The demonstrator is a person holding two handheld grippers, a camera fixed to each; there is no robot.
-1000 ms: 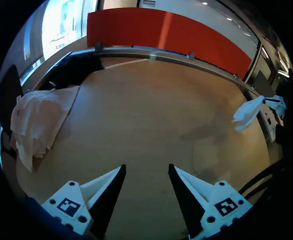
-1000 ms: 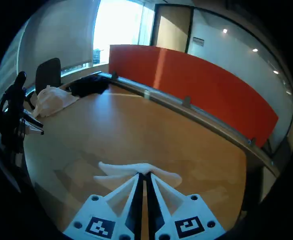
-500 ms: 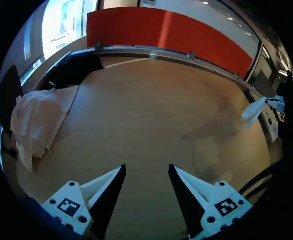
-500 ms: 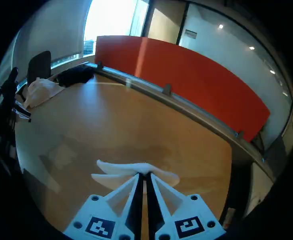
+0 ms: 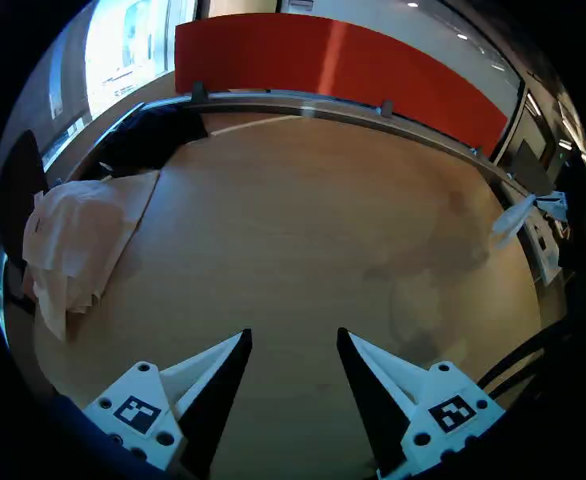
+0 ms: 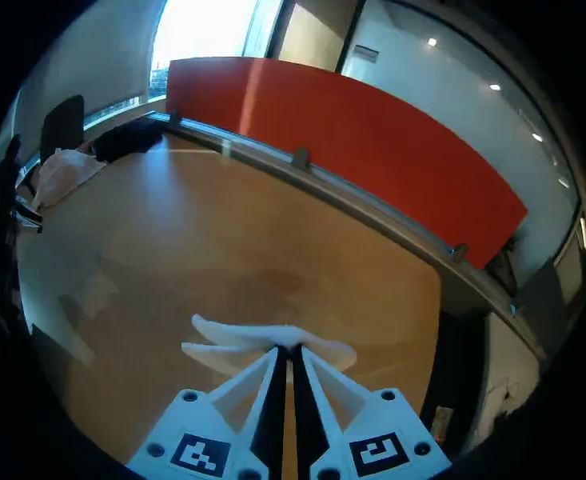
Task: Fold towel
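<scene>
A folded white towel [image 6: 270, 342] is pinched at its near edge by my right gripper [image 6: 289, 352], whose fingers are shut on it; it hangs above the wooden table [image 6: 213, 248]. In the left gripper view that same towel [image 5: 513, 222] shows small at the far right table edge, held by the right gripper [image 5: 550, 206]. My left gripper [image 5: 291, 340] is open above the near part of the table [image 5: 308, 208], with nothing between its fingers. A heap of white towels [image 5: 65, 240] lies at the table's left end.
A red partition [image 5: 332, 64] and a metal rail [image 5: 316, 108] run along the far edge of the table. A dark bag [image 5: 145, 136] lies at the far left corner. A black chair [image 6: 59, 128] stands beyond the towel heap [image 6: 57, 172]. Windows glow behind.
The right gripper has carried the towel farther right, toward the table's right end; in the left gripper view the towel has shrunk and slid rightward. The left gripper has not moved.
</scene>
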